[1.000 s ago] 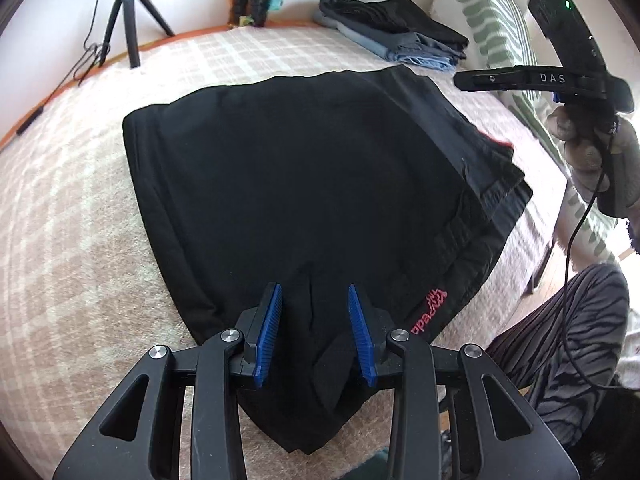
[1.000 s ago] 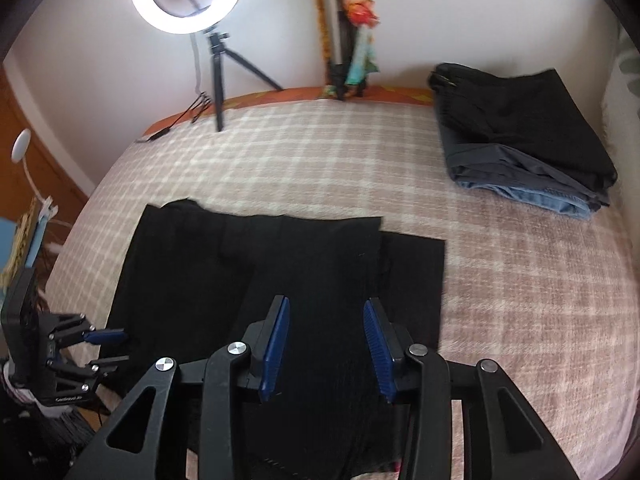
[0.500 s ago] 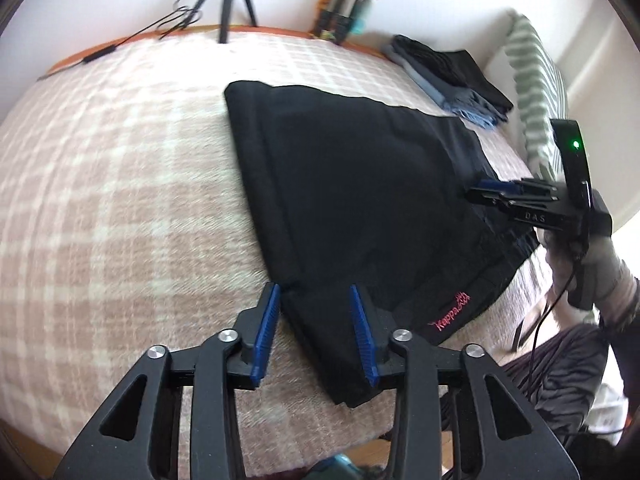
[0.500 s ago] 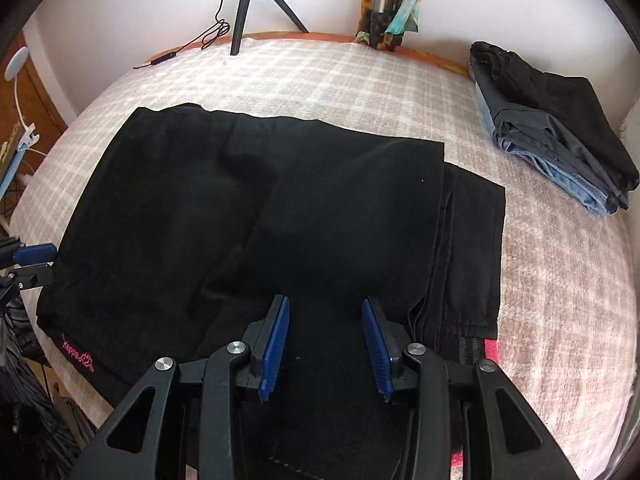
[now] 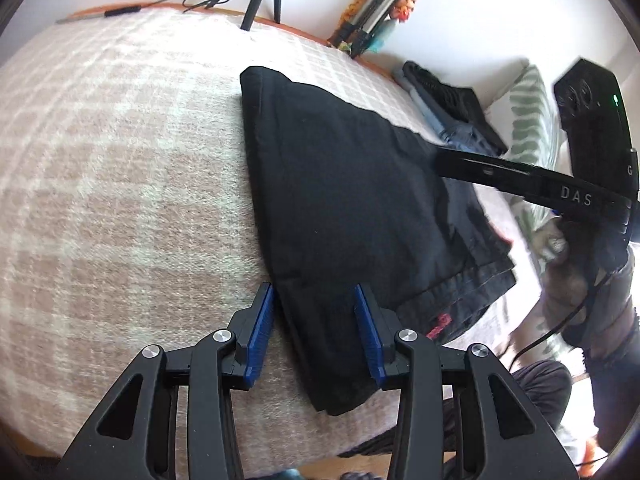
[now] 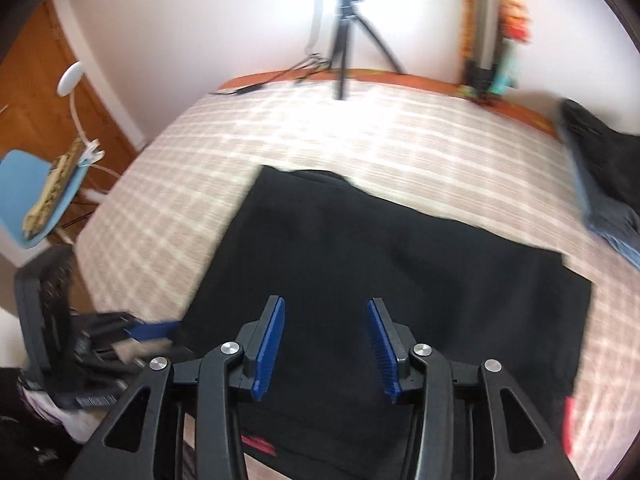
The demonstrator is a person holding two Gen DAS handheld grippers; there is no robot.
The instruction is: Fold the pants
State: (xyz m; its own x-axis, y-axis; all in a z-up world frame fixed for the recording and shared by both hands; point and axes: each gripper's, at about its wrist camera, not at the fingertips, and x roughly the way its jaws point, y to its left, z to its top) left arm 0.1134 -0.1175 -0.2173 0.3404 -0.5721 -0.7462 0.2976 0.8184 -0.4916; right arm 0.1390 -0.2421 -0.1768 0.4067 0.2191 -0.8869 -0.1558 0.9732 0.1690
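The black pants [image 5: 344, 200] lie folded flat on the plaid bed cover [image 5: 120, 184]; they also show in the right wrist view [image 6: 392, 280]. A red logo [image 5: 440, 322] sits near their front edge. My left gripper [image 5: 316, 332] is open, its blue pads either side of the pants' near left corner, holding nothing. My right gripper [image 6: 326, 344] is open and empty over the front part of the pants. In the left wrist view the right gripper's body [image 5: 532, 184] reaches in from the right above the pants' right side.
A stack of folded dark and blue clothes [image 5: 452, 108] lies at the far right of the bed, also in the right wrist view [image 6: 604, 184]. A tripod [image 6: 348, 40] stands behind the bed. A striped pillow [image 5: 532, 120] is at right. A blue chair [image 6: 44, 192] stands left.
Both grippers moved left along the pants' front edge, staying open. The right gripper is now closer to the left one, over the pants' right part. The pants have not visibly moved.
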